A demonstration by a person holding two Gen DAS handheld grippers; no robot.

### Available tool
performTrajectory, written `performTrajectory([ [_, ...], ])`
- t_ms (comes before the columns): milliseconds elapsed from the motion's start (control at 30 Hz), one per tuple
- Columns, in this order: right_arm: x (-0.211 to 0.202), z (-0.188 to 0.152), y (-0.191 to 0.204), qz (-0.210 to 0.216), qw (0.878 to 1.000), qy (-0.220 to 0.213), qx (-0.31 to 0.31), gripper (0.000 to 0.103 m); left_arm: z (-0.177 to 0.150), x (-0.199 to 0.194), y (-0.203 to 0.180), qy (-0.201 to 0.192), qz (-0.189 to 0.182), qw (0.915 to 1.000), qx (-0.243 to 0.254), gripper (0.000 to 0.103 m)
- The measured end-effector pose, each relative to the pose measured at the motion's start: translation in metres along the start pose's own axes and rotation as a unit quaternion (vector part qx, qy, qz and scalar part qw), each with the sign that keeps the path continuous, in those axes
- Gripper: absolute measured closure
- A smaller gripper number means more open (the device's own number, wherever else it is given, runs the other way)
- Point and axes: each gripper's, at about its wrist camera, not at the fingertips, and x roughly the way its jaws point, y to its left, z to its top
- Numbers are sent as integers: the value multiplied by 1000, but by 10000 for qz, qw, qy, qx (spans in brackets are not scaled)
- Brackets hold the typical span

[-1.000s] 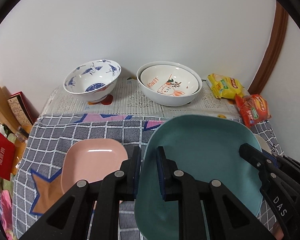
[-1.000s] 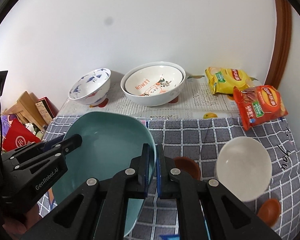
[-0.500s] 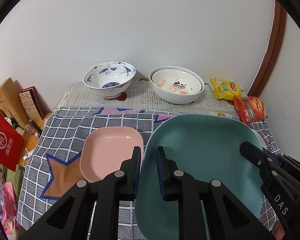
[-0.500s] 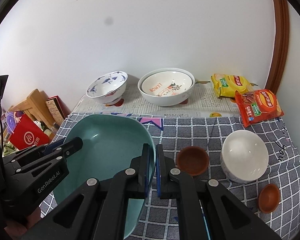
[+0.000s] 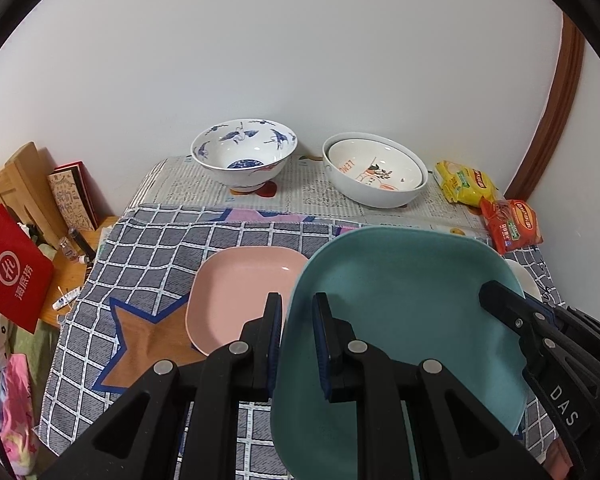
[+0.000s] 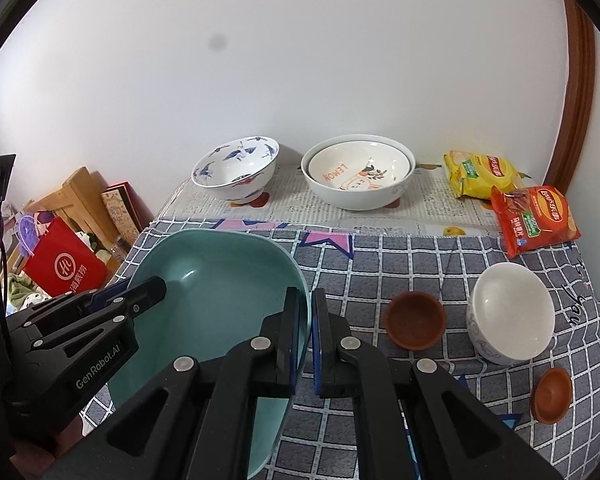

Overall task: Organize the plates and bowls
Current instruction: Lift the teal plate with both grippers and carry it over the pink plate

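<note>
Two plates: teal plate (image 5: pixel 412 300), pink plate (image 5: pixel 240 292); two brown saucers (image 6: pixel 415 319).

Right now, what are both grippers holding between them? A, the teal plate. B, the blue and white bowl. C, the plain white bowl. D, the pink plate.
A: the left gripper and right gripper each clamp an opposite rim of the teal plate.

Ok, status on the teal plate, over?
Left gripper and right gripper both clamped on teal plate rims. Plate held above checked cloth. Pink plate beside, partly under its left edge.
</note>
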Motion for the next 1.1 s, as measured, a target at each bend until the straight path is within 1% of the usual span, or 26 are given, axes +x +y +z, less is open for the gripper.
performTrajectory([
  [767,26,4,36,139,9995,119,-248,97,-1,11,42,78,115,9996,-263,88],
  [1100,44,4,49,172,9991,230,-311,97,-3,25,58,195,112,9990,-377,88],
])
